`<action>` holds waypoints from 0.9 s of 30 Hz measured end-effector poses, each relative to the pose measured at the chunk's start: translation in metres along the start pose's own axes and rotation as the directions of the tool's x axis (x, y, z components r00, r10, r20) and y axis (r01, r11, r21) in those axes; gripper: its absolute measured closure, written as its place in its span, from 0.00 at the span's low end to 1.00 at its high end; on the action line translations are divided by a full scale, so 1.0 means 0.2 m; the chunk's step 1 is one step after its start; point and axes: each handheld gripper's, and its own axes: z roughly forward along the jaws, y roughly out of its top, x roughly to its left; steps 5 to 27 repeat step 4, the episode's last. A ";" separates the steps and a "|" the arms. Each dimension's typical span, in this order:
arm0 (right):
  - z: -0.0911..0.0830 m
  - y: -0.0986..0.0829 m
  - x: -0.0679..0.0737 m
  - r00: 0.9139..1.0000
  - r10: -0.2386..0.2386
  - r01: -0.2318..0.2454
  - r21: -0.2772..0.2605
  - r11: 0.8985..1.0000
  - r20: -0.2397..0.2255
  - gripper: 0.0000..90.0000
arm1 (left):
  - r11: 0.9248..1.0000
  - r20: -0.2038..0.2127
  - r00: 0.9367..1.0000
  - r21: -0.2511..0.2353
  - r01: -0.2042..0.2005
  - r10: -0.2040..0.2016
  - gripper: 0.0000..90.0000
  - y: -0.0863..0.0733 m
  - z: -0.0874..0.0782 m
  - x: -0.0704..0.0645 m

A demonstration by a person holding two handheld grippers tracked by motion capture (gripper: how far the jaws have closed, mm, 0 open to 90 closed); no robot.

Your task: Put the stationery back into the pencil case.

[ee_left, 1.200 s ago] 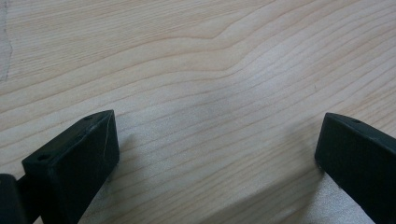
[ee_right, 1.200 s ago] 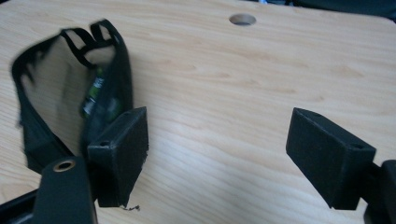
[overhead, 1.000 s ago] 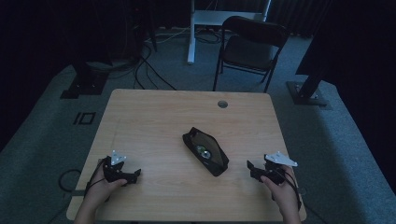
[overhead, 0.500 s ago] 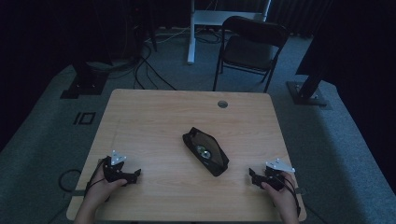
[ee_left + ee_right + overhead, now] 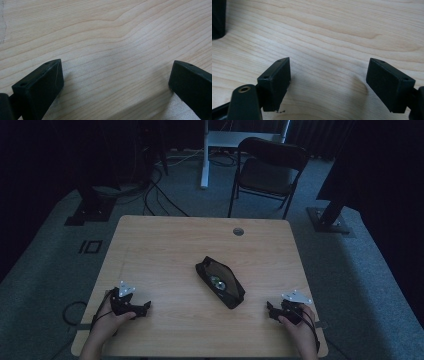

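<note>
Room: dim, grey carpet floor point(image 5: 350, 285) all round, cables trailing at the far left.
Table: light wooden rectangular table point(image 5: 170, 250), pale grain running across, small round grey cable port point(image 5: 238, 231) near the far edge, right of middle.
Chair: dark folding metal chair point(image 5: 267, 172) on the carpet beyond the far edge of the table, seat facing the table.
Pouch: black soft oblong pouch point(image 5: 220, 282) lying open at the middle of the table, turned diagonally, something round and shiny showing inside; exact contents too dim to tell. Well apart from both hand-held grippers, roughly between them and a little farther from the person.
Left hand-held gripper: black left hand-held gripper point(image 5: 145, 307) with grey three-cornered plate on top, held in the left hand point(image 5: 112, 320) near the front left corner of the table, pointing toward the middle. Jaws spread wide in the left gripper view point(image 5: 116, 80), bare wood between them, nothing held, tips low over the table.
Right hand-held gripper: black right hand-held gripper point(image 5: 270, 311) with grey plate, held in the right hand point(image 5: 297, 325) near the front right corner, pointing toward the middle. Jaws set wide apart in the right gripper view point(image 5: 328, 80), bare wood between them, nothing gripped; dark edge of the pouch point(image 5: 218, 18) at the upper left corner of that view.
</note>
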 end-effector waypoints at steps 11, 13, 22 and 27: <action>0.00 0.00 0.00 1.000 0.002 -0.002 0.002 1.000 -0.001 0.22 | 1.000 0.000 1.000 -0.001 0.001 -0.001 0.00 0.00 0.00 0.00; 0.00 0.00 0.00 1.000 0.002 -0.002 0.002 1.000 -0.001 0.22 | 1.000 0.000 1.000 -0.001 0.001 -0.001 0.00 0.00 0.00 0.00; 0.00 0.00 0.00 1.000 0.002 -0.002 0.002 1.000 -0.001 0.22 | 1.000 0.000 1.000 -0.001 0.001 -0.001 0.00 0.00 0.00 0.00; 0.00 0.00 0.00 1.000 0.002 -0.002 0.002 1.000 -0.001 0.22 | 1.000 0.000 1.000 -0.001 0.001 -0.001 0.00 0.00 0.00 0.00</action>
